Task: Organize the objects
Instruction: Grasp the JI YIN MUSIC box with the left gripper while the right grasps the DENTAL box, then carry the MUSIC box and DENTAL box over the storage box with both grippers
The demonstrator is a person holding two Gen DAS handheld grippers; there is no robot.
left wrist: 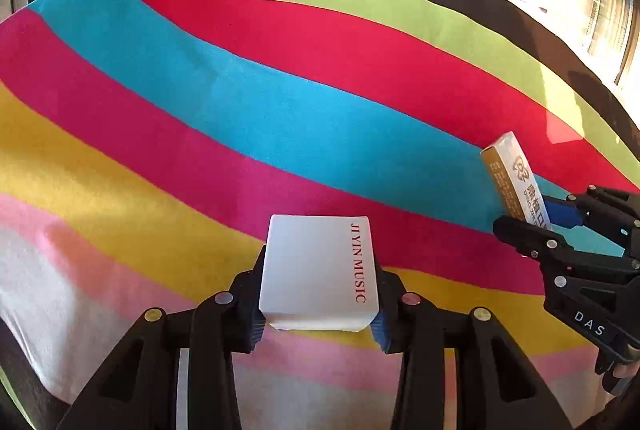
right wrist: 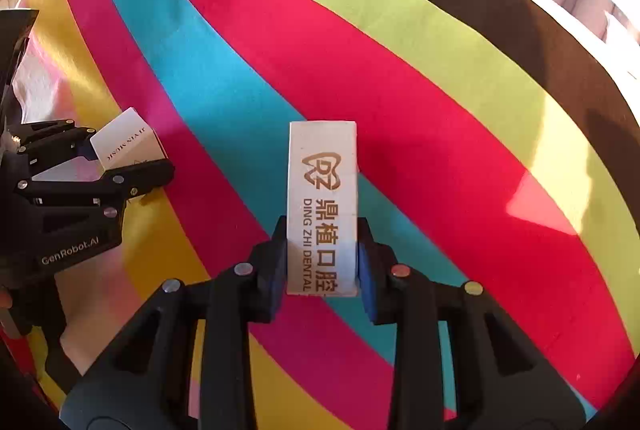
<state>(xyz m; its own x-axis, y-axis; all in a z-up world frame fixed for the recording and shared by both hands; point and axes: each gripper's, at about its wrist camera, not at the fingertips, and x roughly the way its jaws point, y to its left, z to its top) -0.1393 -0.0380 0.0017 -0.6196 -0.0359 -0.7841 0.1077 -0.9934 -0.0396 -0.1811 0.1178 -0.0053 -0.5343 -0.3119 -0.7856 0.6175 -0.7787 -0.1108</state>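
White box (left wrist: 318, 272) in left gripper (left wrist: 318, 304), dental box (right wrist: 322, 208) in right gripper (right wrist: 322, 262).

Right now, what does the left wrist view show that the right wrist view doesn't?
Only the left wrist view shows the dental box's gold side and DAS lettering. Only the right wrist view shows the DING ZHI DENTAL face and GenRobot.AI lettering. Both show the striped cloth, the JIYIN MUSIC box in the left gripper and the right gripper.

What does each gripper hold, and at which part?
Left gripper: the white box, by its two side faces at the near end. Right gripper: the long dental box, by its long sides near the lower end.
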